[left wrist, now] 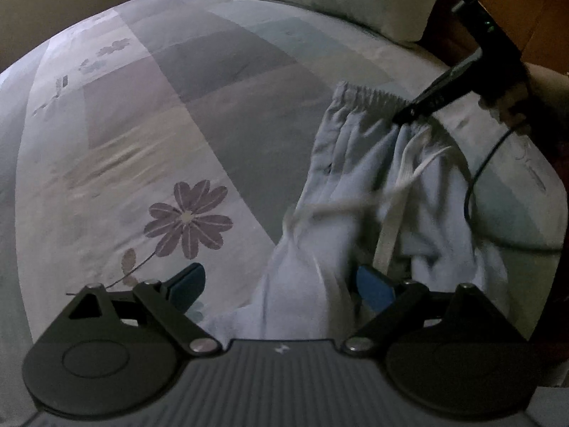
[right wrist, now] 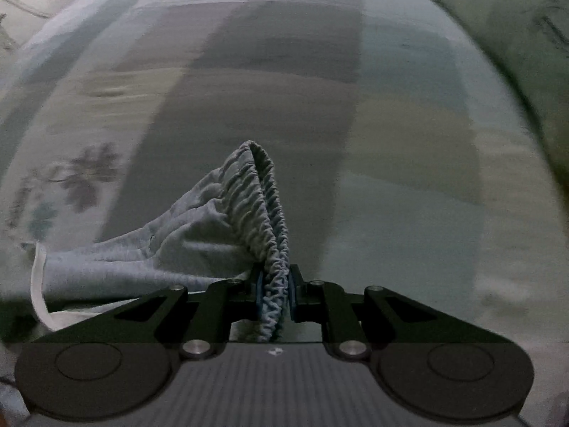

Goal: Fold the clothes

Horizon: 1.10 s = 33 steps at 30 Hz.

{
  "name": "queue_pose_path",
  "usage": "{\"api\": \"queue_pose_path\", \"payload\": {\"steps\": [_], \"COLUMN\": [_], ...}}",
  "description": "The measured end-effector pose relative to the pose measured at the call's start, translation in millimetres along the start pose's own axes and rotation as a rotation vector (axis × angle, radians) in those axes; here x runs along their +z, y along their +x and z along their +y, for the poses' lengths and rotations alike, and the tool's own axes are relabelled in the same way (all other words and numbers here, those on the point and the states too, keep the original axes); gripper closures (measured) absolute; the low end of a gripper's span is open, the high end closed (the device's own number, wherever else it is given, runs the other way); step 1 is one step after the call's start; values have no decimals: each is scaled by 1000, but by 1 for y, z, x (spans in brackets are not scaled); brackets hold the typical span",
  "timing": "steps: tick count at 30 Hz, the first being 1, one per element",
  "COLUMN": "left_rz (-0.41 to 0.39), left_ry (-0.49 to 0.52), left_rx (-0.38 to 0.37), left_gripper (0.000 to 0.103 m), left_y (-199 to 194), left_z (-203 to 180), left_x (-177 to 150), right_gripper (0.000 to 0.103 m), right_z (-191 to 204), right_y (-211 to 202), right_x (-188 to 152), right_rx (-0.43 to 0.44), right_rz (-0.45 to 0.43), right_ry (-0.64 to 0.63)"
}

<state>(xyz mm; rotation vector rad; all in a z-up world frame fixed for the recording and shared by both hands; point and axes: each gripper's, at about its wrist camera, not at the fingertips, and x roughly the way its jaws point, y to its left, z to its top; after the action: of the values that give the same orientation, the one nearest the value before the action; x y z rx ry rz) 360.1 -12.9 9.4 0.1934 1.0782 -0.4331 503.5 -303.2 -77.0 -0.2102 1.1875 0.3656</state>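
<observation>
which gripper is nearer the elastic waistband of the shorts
Right. The right gripper is shut on the elastic waistband, gathered fabric pinched between its jaws. The left gripper is open, down at the other end of the light blue shorts.

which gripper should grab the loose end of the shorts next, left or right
Left. The left gripper is open with the shorts' loose fabric lying between its fingers. The right gripper is already shut on the elastic waistband.
</observation>
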Motion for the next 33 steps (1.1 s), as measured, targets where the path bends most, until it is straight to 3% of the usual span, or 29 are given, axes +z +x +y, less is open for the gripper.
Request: {"api": "queue_pose_path", "payload": {"steps": [5, 9, 12, 15, 16, 18, 23, 25, 28, 31, 33], "left_rz": [20, 30, 37, 41, 42, 45, 54, 59, 71, 84, 93], "left_ry": [-1, 7, 26, 42, 46, 53, 53, 51, 45, 41, 43], "left_rx": [5, 10, 23, 23, 19, 12, -20, -30, -45, -57, -63], "left_gripper": [11, 11, 11, 11, 11, 11, 11, 11, 11, 11, 11], "left_y": [11, 18, 19, 18, 18, 18, 16, 16, 17, 19, 20], "left_z": [-9, -15, -18, -21, -22, -25, -35, -38, -43, -48, -52], "left_x": [4, 7, 8, 8, 7, 6, 1, -2, -4, -5, -5], "right_gripper": [86, 86, 84, 79, 69, 63, 63, 63, 63, 63, 63], "right_z": [-36, -34, -49, -53, -52, -56, -72, -73, -70, -65, -59], "right_y": [20, 30, 37, 28, 23, 4, -39, -45, -45, -35, -31], "right_x": [-5, -14, -17, -25, -29, -40, -92, -123, -169, -218, -226], "right_rx": [-51, -200, -242, -177, -148, -85, 90, 114, 132, 210, 236], "right_rz": [33, 16, 18, 15, 7, -8, -29, -16, 26, 60, 51], "right_ry": [84, 43, 124, 151, 147, 174, 357, 421, 534, 725, 788]}}
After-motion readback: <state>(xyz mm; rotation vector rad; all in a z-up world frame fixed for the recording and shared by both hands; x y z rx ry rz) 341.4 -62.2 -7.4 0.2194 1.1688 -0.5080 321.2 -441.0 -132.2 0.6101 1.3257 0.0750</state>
